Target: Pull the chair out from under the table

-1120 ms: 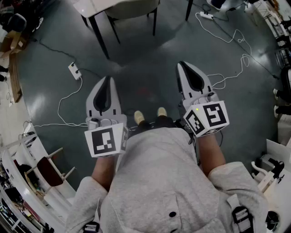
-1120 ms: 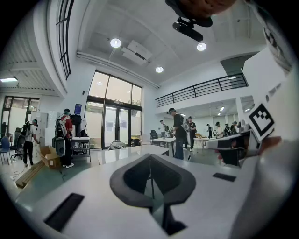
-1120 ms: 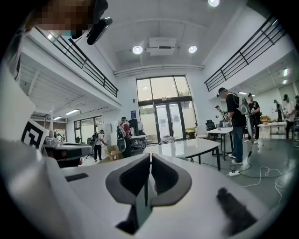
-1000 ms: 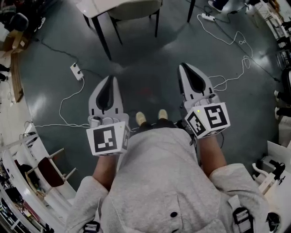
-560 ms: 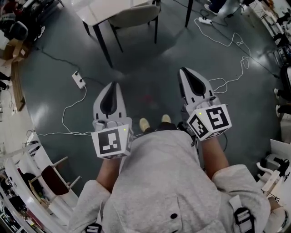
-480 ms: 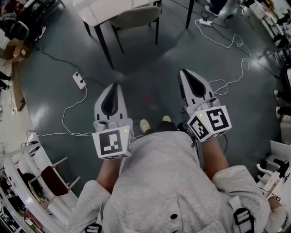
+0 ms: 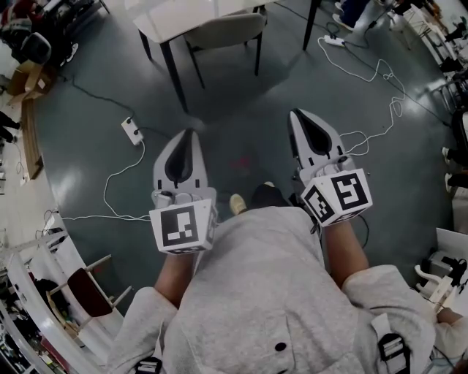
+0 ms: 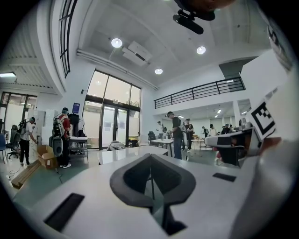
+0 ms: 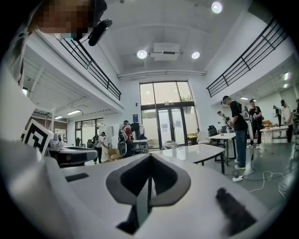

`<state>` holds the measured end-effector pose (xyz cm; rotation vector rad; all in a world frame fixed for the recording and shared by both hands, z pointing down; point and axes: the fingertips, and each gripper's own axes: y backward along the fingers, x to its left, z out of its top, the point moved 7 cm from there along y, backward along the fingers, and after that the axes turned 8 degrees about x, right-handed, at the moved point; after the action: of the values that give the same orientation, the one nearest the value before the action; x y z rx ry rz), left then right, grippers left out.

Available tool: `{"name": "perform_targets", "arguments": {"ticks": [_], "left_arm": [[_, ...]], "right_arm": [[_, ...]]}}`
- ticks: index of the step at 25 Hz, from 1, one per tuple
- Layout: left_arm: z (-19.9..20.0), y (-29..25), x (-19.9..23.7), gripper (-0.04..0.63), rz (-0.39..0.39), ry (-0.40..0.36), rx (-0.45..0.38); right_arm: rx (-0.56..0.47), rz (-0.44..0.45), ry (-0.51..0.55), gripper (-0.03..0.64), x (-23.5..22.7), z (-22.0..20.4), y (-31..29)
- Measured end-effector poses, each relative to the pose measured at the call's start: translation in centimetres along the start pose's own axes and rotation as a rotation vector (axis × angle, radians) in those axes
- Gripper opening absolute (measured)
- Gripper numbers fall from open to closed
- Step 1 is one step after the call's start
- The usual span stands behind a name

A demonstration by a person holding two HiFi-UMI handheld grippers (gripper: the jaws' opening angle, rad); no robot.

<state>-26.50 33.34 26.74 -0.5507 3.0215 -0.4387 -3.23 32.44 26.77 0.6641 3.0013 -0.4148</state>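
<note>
The person is standing on the grey floor (image 7: 241,109) and is holding both grippers out in front of the body, side by side and apart from each other. The left gripper (image 7: 191,133) is carrying nothing: its two jaws are pressing together, and only a thin line is showing between them in the left gripper view. The right gripper (image 7: 295,114) is doing the same, with its jaws lying flat against each other and nothing between them. Both grippers are hanging above the floor and pointing toward the top of the head view, where the chair (image 7: 223,31) is standing. Its pale seat is sitting pushed in under the white table (image 7: 164,18), and its dark legs are resting on the floor beside the dark table leg. The chair is well apart from both grippers, and neither one is touching it. On the floor to the left of the left gripper a white power strip (image 7: 133,130) is lying, with a white cable (image 7: 110,182) running from it toward the left edge. One shoe (image 7: 238,203) of the person is showing between the two grippers.
</note>
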Motion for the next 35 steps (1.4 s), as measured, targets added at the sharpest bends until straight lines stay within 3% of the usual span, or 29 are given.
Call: {"name": "perform_targets", "arguments": {"ticks": [19, 35], "left_arm": [[0.3, -0.1, 0.3, 0.014, -0.009, 0.024, -0.005], [1.2, -6.3, 1.2, 0.014, 0.011, 0.012, 0.019]], "right_arm": [[0.02, -0.002, 0.023, 0.025, 0.4, 0.2, -0.3], [0.02, 0.022, 0.002, 0.025, -3.9, 0.8, -5.3]]}}
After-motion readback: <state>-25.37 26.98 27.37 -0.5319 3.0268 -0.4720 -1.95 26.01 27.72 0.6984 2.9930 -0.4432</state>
